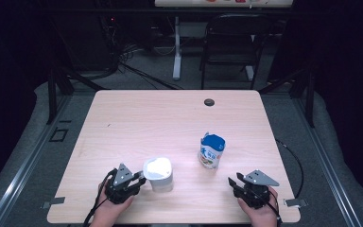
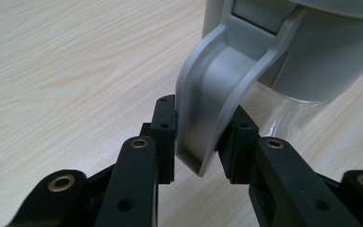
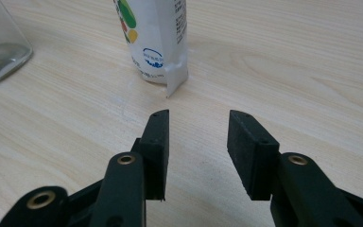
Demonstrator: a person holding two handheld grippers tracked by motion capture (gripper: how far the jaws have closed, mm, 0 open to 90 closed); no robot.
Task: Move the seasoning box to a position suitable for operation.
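A white-lidded jug with a clear body (image 1: 158, 173) stands near the table's front edge, left of centre. Its grey handle (image 2: 212, 94) sits between the jaws of my left gripper (image 1: 139, 179), which are shut on its lower end (image 2: 199, 142). A blue and white pouch (image 1: 211, 151) stands upright to the right of the jug; its lower part (image 3: 158, 38) shows in the right gripper view, ahead of the jaws. My right gripper (image 1: 234, 183) rests open near the front right, short of the pouch, with nothing between its jaws (image 3: 198, 137).
The light wooden table (image 1: 137, 118) has a dark round grommet (image 1: 209, 102) near its far edge. A black chair (image 1: 231, 42) and a desk leg stand on the floor beyond. The jug's clear base (image 3: 0, 52) appears at the left of the right gripper view.
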